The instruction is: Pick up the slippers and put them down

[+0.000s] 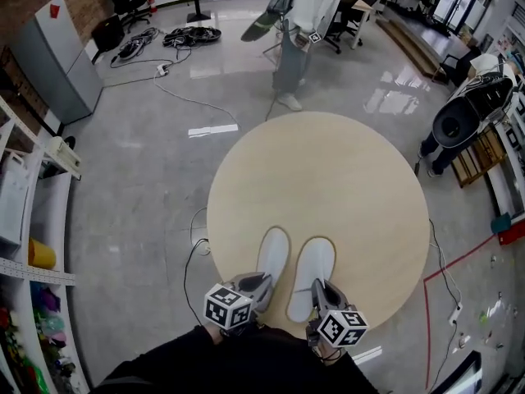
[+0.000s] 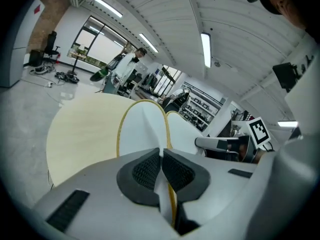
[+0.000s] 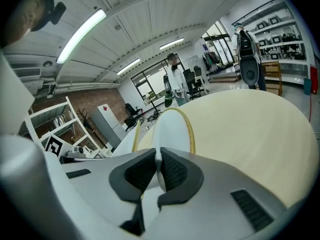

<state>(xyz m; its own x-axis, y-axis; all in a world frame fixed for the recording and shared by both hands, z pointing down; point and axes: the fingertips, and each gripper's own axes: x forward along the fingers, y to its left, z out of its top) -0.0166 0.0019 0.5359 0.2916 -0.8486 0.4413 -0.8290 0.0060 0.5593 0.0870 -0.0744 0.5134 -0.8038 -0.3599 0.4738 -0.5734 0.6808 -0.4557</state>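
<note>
Two white slippers with thin yellow rims lie side by side, toes pointing away, over the near part of the round beige table (image 1: 344, 179). My left gripper (image 1: 256, 289) is shut on the heel rim of the left slipper (image 1: 273, 254). My right gripper (image 1: 318, 290) is shut on the heel rim of the right slipper (image 1: 312, 271). In the left gripper view the pinched slipper (image 2: 142, 131) runs ahead of the gripper (image 2: 161, 158), with the other slipper (image 2: 183, 132) beside it. In the right gripper view the gripper (image 3: 158, 166) pinches the thin rim of its slipper (image 3: 172, 129). I cannot tell whether the soles touch the table.
A person (image 1: 295, 48) stands just beyond the table's far edge. A grey cabinet (image 1: 53, 56) and cables (image 1: 189, 35) are at the back left, shelves (image 1: 33, 220) along the left. A black-and-white machine (image 1: 463, 113) stands at the right, with red tape (image 1: 447, 269) on the floor.
</note>
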